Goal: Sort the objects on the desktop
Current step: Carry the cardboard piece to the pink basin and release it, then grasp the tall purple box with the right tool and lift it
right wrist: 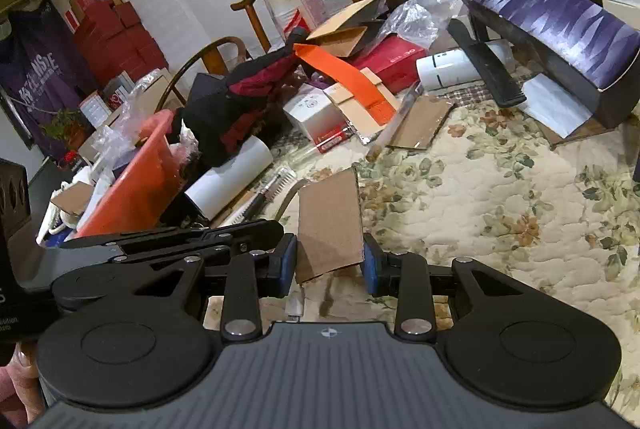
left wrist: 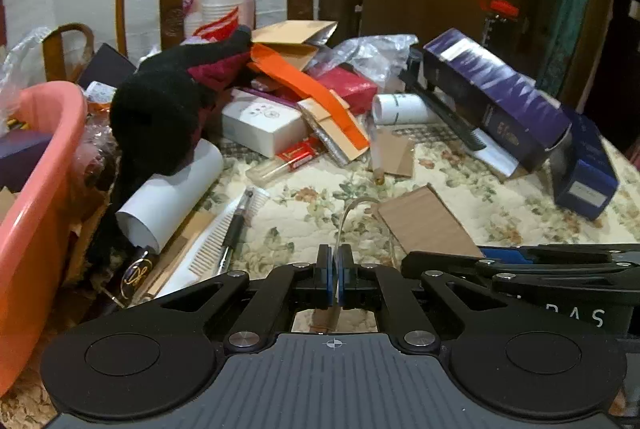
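My left gripper (left wrist: 335, 271) is shut on a thin clear cable (left wrist: 347, 213) that arches up over the floral tablecloth. A brown cardboard piece (left wrist: 426, 225) lies just right of it. In the right wrist view the same cardboard piece (right wrist: 330, 225) sits between the open fingers of my right gripper (right wrist: 330, 261), with the pads close to its edges but apart. The cable (right wrist: 289, 198) and its white plug (right wrist: 295, 305) show beside it. The right gripper (left wrist: 520, 265) shows at the right of the left wrist view.
A pink basin (left wrist: 36, 189) stands at the left. A black knit cloth (left wrist: 160, 117), white paper roll (left wrist: 172, 197), comb (left wrist: 208, 249) and pen (left wrist: 236, 225) lie beside it. Boxes, an orange strip (left wrist: 312, 89) and a purple box (left wrist: 492, 93) crowd the back. Chairs stand behind.
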Action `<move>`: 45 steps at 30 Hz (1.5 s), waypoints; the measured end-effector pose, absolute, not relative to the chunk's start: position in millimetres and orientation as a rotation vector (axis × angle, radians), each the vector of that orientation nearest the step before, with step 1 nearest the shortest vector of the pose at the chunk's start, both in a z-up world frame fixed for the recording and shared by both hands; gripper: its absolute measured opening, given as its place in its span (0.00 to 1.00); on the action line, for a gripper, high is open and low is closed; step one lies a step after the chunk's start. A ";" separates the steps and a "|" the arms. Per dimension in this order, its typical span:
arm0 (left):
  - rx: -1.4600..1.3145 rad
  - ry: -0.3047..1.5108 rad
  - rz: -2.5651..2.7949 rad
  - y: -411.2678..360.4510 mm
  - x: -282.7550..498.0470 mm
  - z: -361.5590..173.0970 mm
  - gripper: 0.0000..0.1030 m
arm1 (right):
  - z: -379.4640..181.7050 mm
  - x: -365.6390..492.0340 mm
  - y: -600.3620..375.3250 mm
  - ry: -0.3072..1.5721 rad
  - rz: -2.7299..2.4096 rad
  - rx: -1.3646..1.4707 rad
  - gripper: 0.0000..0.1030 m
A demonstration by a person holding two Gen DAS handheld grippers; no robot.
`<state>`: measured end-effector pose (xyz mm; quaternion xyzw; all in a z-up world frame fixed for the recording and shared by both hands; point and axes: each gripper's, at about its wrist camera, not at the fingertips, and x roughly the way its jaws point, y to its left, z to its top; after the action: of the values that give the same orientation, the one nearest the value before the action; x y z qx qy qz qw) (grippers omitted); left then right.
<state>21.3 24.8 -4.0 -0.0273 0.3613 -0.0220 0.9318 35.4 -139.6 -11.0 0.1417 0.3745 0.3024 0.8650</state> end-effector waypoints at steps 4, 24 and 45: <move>-0.093 0.729 -0.061 30.4 9.7 8.5 0.00 | -3.2 27.3 -139.9 0.784 0.646 0.311 0.37; -0.148 0.503 0.174 162.5 -91.2 118.6 0.00 | 105.0 -29.9 -1.8 0.657 0.887 0.235 0.26; 0.069 0.482 0.683 247.7 -99.6 98.7 0.84 | 91.9 -32.5 68.9 0.635 0.908 0.113 0.47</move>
<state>-99.6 247.7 98.7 0.0336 0.2338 0.3316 0.9134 -32.5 68.9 91.9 0.0537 0.3015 0.4307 0.8490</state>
